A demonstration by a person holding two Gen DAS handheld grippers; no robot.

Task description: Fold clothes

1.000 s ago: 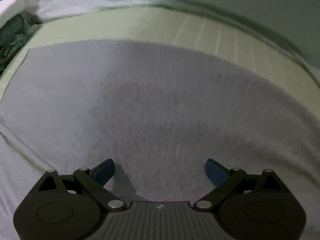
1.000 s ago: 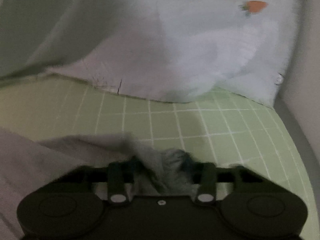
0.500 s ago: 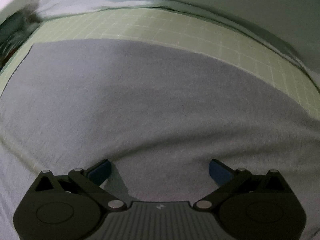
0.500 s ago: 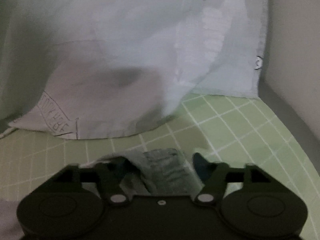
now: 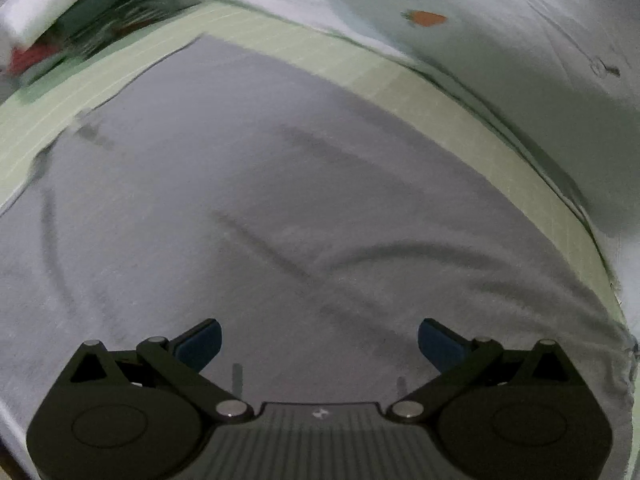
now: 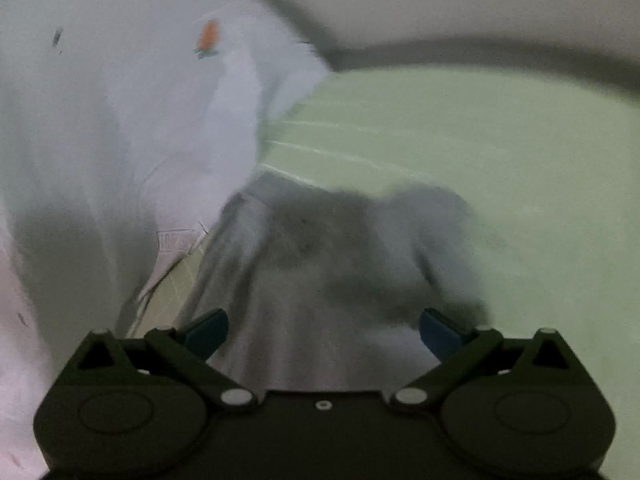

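Grey cloth (image 5: 280,208) is spread flat on the green mat (image 5: 420,80), and a bunched corner of it (image 6: 340,240) is seen in the blurry right view. The left gripper (image 5: 319,340) is held over the cloth with its fingers wide apart. The right gripper (image 6: 324,330) is spread wide too, with nothing pinched. A white sheet (image 6: 120,120) with an orange picture is piled beside the mat.

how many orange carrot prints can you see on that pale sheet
1: the orange carrot print sits on the pale sheet beyond the green mat; the right view shows it too. Folds may hide others.
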